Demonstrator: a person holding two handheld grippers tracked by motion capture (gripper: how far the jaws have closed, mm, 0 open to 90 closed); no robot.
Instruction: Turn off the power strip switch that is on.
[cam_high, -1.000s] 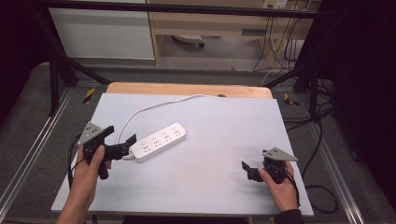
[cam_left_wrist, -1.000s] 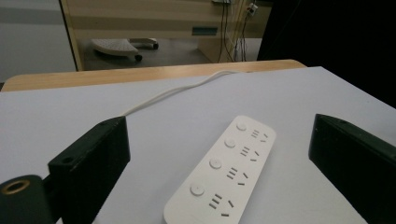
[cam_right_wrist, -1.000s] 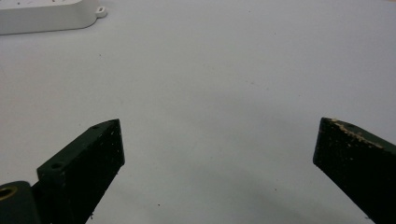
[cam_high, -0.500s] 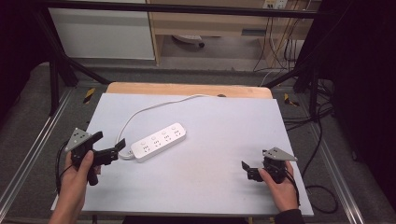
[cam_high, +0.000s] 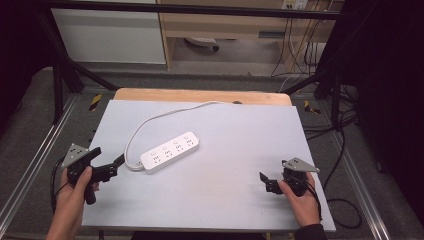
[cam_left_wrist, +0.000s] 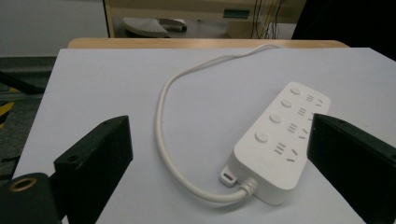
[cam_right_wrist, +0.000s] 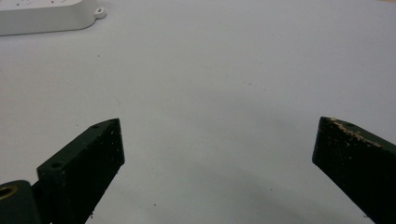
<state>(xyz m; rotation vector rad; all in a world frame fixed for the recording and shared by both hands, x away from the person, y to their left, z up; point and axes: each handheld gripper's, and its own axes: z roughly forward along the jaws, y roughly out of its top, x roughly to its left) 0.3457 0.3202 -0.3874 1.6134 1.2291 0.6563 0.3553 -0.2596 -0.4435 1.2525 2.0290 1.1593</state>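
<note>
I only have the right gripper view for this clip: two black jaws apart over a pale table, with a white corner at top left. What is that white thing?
Observer: A white power strip, lying flat near the middle of the table; its cable loops off toward the far edge.
Operator: Is the other gripper near it?
Observer: Yes. In the high view the left gripper sits at the table's left edge, pointing at the strip's cable end and not touching it.
Operator: Open or shut?
Observer: Open; the left gripper view shows its jaws spread wide, framing the strip.
Operator: And where am I?
Observer: The right gripper is low near the table's front right, well apart from the strip.
</note>
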